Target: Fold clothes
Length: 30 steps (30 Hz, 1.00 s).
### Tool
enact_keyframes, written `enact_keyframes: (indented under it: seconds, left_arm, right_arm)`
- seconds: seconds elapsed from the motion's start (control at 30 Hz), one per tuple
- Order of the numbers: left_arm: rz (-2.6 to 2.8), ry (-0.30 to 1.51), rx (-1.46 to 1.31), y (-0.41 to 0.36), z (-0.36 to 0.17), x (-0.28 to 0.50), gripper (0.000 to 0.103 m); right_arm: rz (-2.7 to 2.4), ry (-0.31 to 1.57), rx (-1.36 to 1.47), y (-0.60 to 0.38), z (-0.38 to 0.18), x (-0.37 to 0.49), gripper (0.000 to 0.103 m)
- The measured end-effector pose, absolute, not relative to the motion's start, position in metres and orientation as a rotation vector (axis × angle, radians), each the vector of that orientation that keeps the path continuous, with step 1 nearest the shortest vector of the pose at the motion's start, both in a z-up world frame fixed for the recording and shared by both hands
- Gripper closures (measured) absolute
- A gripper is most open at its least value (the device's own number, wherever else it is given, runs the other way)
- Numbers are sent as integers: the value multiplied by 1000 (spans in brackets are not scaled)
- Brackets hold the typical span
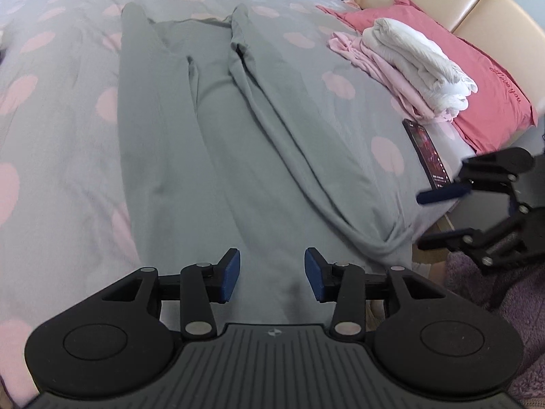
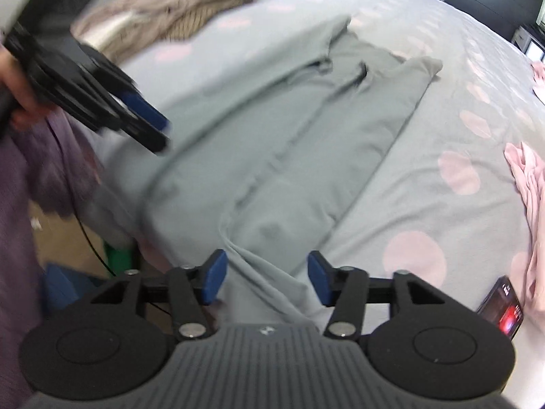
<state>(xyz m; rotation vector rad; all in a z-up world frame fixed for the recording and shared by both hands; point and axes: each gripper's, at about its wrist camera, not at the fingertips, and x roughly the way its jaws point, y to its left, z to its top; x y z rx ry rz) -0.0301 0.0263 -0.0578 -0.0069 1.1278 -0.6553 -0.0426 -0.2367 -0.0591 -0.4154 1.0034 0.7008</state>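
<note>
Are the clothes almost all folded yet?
Partly. A folded stack sits by the pillow. The grey shirt lies flat with sleeves tucked in; both grippers, left and right, are open above it. A jumbled pile still waits.

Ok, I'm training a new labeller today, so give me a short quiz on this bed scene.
1. True or false: the grey garment lies spread lengthwise on the spotted bedcover.
2. What sits on top of the folded pink clothes? A) white folded cloth B) phone C) book
3. Fill in: both the left tool and the right tool are ____, gripping nothing.

Key: 1 true; 2 A, the white folded cloth; 3 open.
</note>
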Motion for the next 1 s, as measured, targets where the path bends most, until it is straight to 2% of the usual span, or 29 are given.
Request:
enact_keyframes:
  seconds: [0.2, 0.23, 0.27, 0.3, 0.33, 0.6, 0.77, 0.8, 0.87, 1.0]
  left_arm:
    - [-657, 1118, -17, 27, -56, -40, 63]
    - [-660, 1115, -17, 27, -56, -41, 63]
    - [-661, 1114, -16, 26, -56, -41, 63]
    - [-662, 1114, -15, 25, -56, -42, 63]
    - [-662, 1114, -13, 25, -55, -42, 63]
    - [-656, 1116, -1, 20, -55, -44, 63]
    - [-668, 1113, 15, 15, -54, -47, 63]
    - [-667, 1113, 19, 15, -55, -47, 63]
    - [-660, 1118, 21, 15, -56, -48, 62]
    - [-616, 1126, 29, 22, -58, -51, 61]
  right_arm:
    - [739, 1075, -317, -254, -85, -27, 47]
    - [752, 1084, -293, -256, -87, -27, 53]
    - [763, 1090, -287, -256, -88, -30, 73]
    - [770, 1090, -296, -254, -88, -33, 83]
    - [768, 1076, -336, -249, -84, -39, 88]
    - [807, 1004, -445, -197, -57, -102, 92]
    - [738, 1007, -593, -159, -74, -120, 91]
    - [732, 1011, -618, -154, -81, -121, 90]
    - [739, 1031, -618, -152, -88, -121, 80]
    - [830, 1109, -502, -160, -94, -117, 79]
